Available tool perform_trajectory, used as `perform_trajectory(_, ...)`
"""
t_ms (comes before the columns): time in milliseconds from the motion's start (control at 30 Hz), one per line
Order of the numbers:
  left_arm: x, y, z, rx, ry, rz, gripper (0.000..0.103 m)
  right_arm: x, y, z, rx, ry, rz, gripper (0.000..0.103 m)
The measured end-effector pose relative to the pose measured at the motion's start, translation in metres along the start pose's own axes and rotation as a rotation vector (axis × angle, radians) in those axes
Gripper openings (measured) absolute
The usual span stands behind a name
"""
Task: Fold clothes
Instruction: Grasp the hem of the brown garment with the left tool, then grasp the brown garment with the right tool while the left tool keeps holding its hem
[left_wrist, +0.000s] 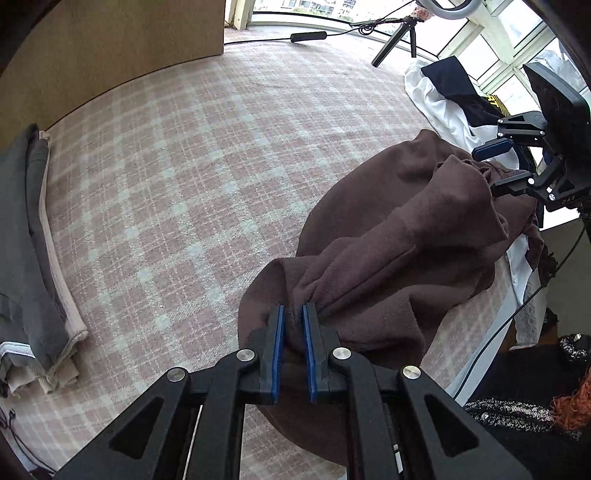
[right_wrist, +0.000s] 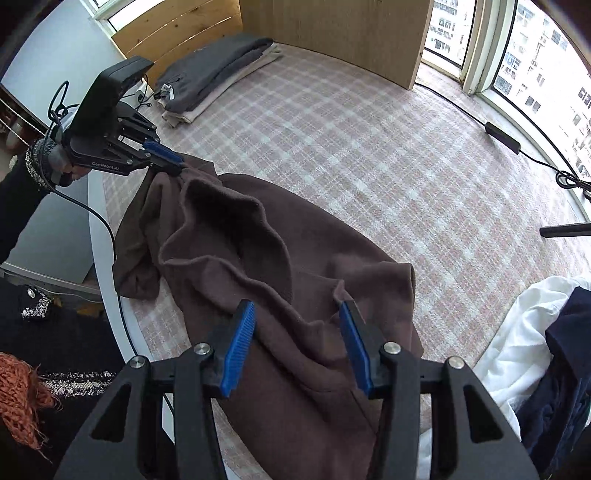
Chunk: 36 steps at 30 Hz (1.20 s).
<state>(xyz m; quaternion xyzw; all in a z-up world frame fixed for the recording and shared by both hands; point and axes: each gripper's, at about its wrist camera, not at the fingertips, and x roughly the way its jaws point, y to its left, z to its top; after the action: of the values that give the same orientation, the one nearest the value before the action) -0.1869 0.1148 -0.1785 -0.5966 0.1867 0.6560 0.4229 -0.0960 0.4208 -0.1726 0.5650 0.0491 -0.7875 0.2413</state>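
My left gripper is pinching a bunch of the brown top, which lies crumpled on the checked table. My right gripper is wide open over it, holding nothing. If I pull now with one side loose, I think the top could bunch up more.

Plaid tablecloth, bright windows

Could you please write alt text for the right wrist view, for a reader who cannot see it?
The right tongs hang open over a crumpled brown garment on a pink plaid surface, while the left tongs pinch its far corner. A folded grey and beige stack lies beyond, and white and navy clothes are piled at right.
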Motion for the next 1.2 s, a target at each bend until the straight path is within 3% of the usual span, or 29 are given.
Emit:
perform_trajectory(67, 0.0, 0.001, 0.0, 0.0, -0.001, 0.0, 0.012, 0.002, -0.001, 0.006, -0.005, 0.01, 0.013, 0.012)
perform_trajectory(100, 0.001, 0.001, 0.001, -0.002, 0.0, 0.001, 0.012, 0.003, -0.001, 0.008, -0.008, 0.015, 0.019, 0.008)
perform_trajectory(233, 0.002, -0.001, 0.004, 0.001, -0.004, 0.007, 0.012, 0.007, -0.003, 0.02, -0.019, 0.036, 0.044, 0.008)
perform_trajectory(367, 0.002, 0.003, 0.009, -0.028, -0.014, -0.004, 0.012, 0.004, -0.029, 0.012, 0.083, 0.034, 0.047, 0.008)
perform_trajectory(400, 0.003, 0.006, 0.011, -0.044, -0.013, 0.003, 0.012, 0.004, -0.036, 0.009, 0.113, 0.033, 0.047, 0.011)
perform_trajectory(433, 0.003, 0.007, 0.012, -0.048, -0.013, 0.007, 0.012, 0.003, -0.044, 0.007, 0.143, 0.032, 0.047, 0.021)
perform_trajectory(567, 0.002, 0.01, 0.018, -0.054, -0.019, 0.017, 0.011, -0.001, -0.074, -0.004, 0.262, 0.027, 0.046, 0.023)
perform_trajectory(633, -0.001, 0.009, 0.019, -0.048, -0.025, 0.019, 0.01, -0.003, -0.089, -0.009, 0.321, 0.024, 0.046, 0.039)
perform_trajectory(667, -0.002, 0.01, 0.019, -0.048, -0.024, 0.014, 0.01, -0.004, -0.096, -0.012, 0.351, 0.023, 0.045, 0.056)
perform_trajectory(733, -0.003, 0.012, 0.02, -0.054, -0.013, 0.002, 0.014, 0.0, -0.094, -0.027, 0.38, 0.04, 0.095, 0.059)
perform_trajectory(800, -0.003, 0.012, 0.022, -0.065, 0.009, -0.007, 0.034, 0.008, -0.089, -0.038, 0.392, 0.068, 0.115, 0.059)
perform_trajectory(933, -0.005, 0.007, 0.034, -0.036, 0.006, -0.043, 0.051, 0.025, -0.088, -0.045, 0.395, 0.103, 0.086, 0.059)
perform_trajectory(967, 0.001, 0.006, 0.038, -0.025, 0.02, -0.069, 0.065, 0.028, -0.087, -0.047, 0.393, 0.108, 0.09, 0.059)
perform_trajectory(1000, 0.011, 0.005, 0.04, -0.015, 0.051, -0.069, 0.071, 0.029, -0.085, -0.049, 0.382, 0.111, 0.1, 0.051)
perform_trajectory(1033, 0.023, 0.004, 0.042, -0.005, 0.083, -0.066, 0.071, 0.028, -0.082, -0.051, 0.368, 0.113, 0.106, 0.028)
perform_trajectory(1067, 0.033, 0.002, 0.041, -0.003, 0.117, -0.062, 0.068, 0.026, -0.077, -0.053, 0.351, 0.114, 0.108, 0.02)
perform_trajectory(1133, 0.047, -0.002, 0.037, -0.007, 0.159, -0.068, 0.049, 0.015, -0.067, -0.06, 0.313, 0.086, 0.087, 0.014)
perform_trajectory(1200, 0.041, -0.006, 0.032, -0.016, 0.121, -0.066, 0.034, -0.003, -0.061, -0.068, 0.31, 0.044, 0.066, 0.012)
